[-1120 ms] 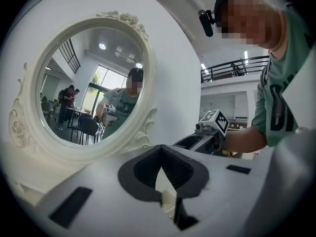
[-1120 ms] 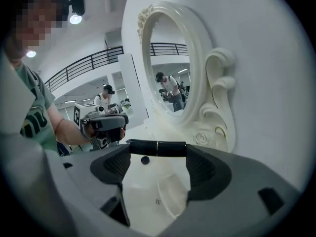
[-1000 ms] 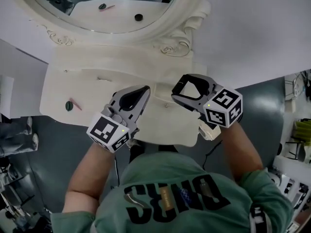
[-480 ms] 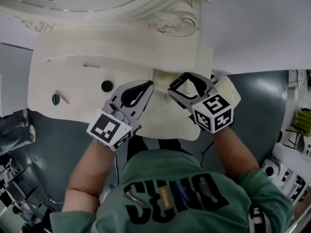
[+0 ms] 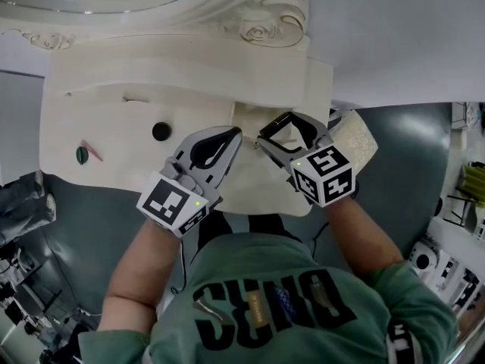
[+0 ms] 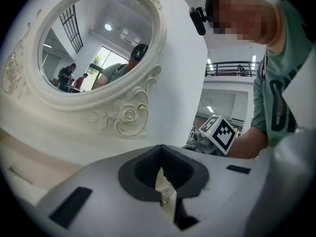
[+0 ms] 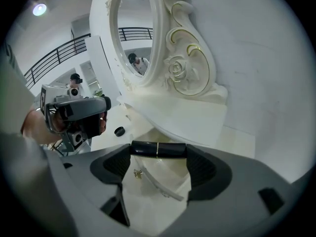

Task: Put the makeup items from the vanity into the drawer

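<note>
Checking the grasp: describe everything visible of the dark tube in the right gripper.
The dark tube is a short, glossy black cylinder with a thin pale ring around its middle, probably a lipstick. It lies crosswise and roughly level, clamped end to end between the pads of the right gripper. It hangs above what looks like the cream open drawer and touches nothing but the pads.

vanity (image 5: 114, 120): cream paint, smooth satin, carved scrolls | mirror (image 6: 98, 48): glossy glass | black tube (image 7: 158, 149): glossy plastic, thin metallic band | right gripper (image 7: 158, 154), left gripper (image 6: 160, 168): matt grey plastic shells | pads (image 7: 203, 169): black ribbed rubber | drawer knob (image 7: 138, 173): brassy metal | shirt (image 5: 258, 294): green cloth
</note>
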A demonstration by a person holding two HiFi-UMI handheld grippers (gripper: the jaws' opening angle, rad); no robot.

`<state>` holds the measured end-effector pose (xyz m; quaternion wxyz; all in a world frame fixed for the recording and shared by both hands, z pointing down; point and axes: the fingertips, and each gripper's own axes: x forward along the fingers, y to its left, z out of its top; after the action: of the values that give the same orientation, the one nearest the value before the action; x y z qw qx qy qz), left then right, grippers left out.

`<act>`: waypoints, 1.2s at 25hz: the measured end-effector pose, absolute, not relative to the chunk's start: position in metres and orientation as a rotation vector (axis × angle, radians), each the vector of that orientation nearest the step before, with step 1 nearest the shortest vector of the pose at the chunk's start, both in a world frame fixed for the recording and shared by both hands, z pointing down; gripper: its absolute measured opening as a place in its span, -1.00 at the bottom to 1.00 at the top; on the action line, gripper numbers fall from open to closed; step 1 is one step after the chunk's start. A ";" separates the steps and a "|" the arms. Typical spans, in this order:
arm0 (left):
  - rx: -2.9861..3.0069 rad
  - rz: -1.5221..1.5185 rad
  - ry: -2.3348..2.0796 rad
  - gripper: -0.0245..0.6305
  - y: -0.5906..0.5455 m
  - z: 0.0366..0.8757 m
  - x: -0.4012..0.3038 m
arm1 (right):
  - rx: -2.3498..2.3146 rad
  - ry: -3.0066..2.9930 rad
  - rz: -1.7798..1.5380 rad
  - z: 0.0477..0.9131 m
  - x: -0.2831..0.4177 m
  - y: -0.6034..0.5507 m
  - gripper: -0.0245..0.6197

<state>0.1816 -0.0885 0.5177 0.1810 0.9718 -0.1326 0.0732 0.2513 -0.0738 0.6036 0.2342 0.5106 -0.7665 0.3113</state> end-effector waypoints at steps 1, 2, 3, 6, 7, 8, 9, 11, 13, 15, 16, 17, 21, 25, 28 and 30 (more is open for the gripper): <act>2.745 0.209 -0.373 -0.90 -0.088 0.518 0.182 | 1.403 -2.100 0.856 0.605 0.251 -0.074 0.21; 2.745 0.210 -0.372 -0.90 -0.087 0.518 0.182 | 1.406 -2.098 0.855 0.605 0.252 -0.074 0.20; 2.745 0.211 -0.373 -0.90 -0.086 0.518 0.181 | 1.409 -2.097 0.853 0.604 0.252 -0.074 0.20; 2.746 0.209 -0.377 -0.90 -0.085 0.516 0.180 | 1.420 -2.100 0.844 0.601 0.253 -0.075 0.20; 2.746 0.207 -0.378 -0.90 -0.085 0.516 0.179 | 1.423 -2.101 0.840 0.600 0.253 -0.074 0.20; 2.747 0.206 -0.380 -0.90 -0.085 0.515 0.179 | 1.425 -2.102 0.836 0.598 0.254 -0.074 0.20; 2.747 0.205 -0.381 -0.90 -0.084 0.515 0.178 | 1.426 -2.104 0.833 0.597 0.254 -0.073 0.20; 2.747 0.204 -0.384 -0.90 -0.083 0.514 0.177 | 1.430 -2.108 0.827 0.595 0.254 -0.072 0.20; 2.749 0.204 -0.386 -0.90 -0.082 0.513 0.177 | 1.433 -2.112 0.822 0.592 0.255 -0.071 0.20; 2.751 0.202 -0.388 -0.90 -0.081 0.511 0.176 | 1.436 -2.115 0.815 0.588 0.255 -0.072 0.20; 2.752 0.199 -0.390 -0.90 -0.081 0.509 0.175 | 1.439 -2.117 0.811 0.586 0.255 -0.072 0.20; 2.753 0.196 -0.393 -0.90 -0.082 0.508 0.174 | 1.441 -2.118 0.806 0.583 0.255 -0.072 0.20; 2.761 0.181 -0.410 -0.90 -0.081 0.496 0.168 | 1.447 -2.135 0.780 0.568 0.254 -0.074 0.20; 2.772 0.148 -0.456 -0.90 -0.085 0.473 0.155 | 1.444 -2.172 0.725 0.539 0.247 -0.081 0.19; 2.777 0.112 -0.503 -0.90 -0.088 0.447 0.138 | 1.445 -2.222 0.662 0.505 0.239 -0.087 0.13; 2.783 0.089 -0.535 -0.90 -0.088 0.426 0.124 | 1.441 -2.264 0.606 0.478 0.231 -0.092 0.04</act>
<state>0.1239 -0.0880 0.4265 0.1526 0.9700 -0.1866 0.0312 0.2308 -0.0916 0.4781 0.1940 0.5139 -0.8072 0.2162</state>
